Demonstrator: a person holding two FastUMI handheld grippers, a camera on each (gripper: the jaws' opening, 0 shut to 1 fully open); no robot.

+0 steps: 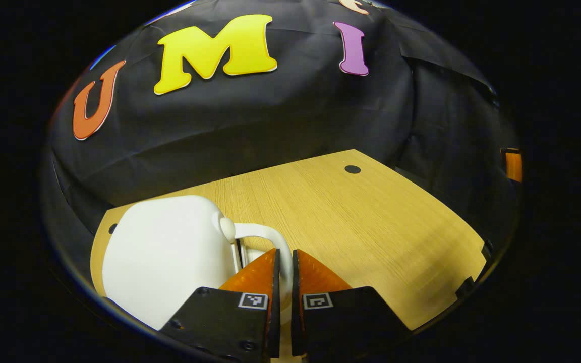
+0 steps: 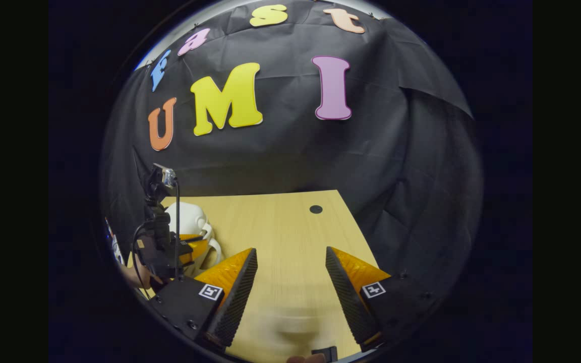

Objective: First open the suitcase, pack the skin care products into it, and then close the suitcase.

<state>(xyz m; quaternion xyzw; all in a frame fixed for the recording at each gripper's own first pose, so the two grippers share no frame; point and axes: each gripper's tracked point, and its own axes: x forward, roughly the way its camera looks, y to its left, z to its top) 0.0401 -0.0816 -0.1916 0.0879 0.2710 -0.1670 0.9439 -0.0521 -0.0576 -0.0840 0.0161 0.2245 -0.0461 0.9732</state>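
Observation:
The white hard-shell suitcase (image 1: pixel 164 252) lies at the lower left of the left gripper view, on the wooden table (image 1: pixel 361 217). Its curved white handle (image 1: pixel 265 232) runs down between the orange fingers of my left gripper (image 1: pixel 285 262), which is shut on it. In the right gripper view, my right gripper (image 2: pixel 290 275) hovers open over bare table, nothing between its fingers. Far to its left, the suitcase (image 2: pixel 187 214) sits with the left gripper (image 2: pixel 162 247) at its handle, held by a hand (image 2: pixel 134 276).
A small dark round hole (image 1: pixel 352 169) marks the far part of the table, and appears as the hole (image 2: pixel 315 208) in the right gripper view. Black cloth walls stand behind and to the right of the table. A small orange object (image 1: pixel 513 166) shows at the far right edge.

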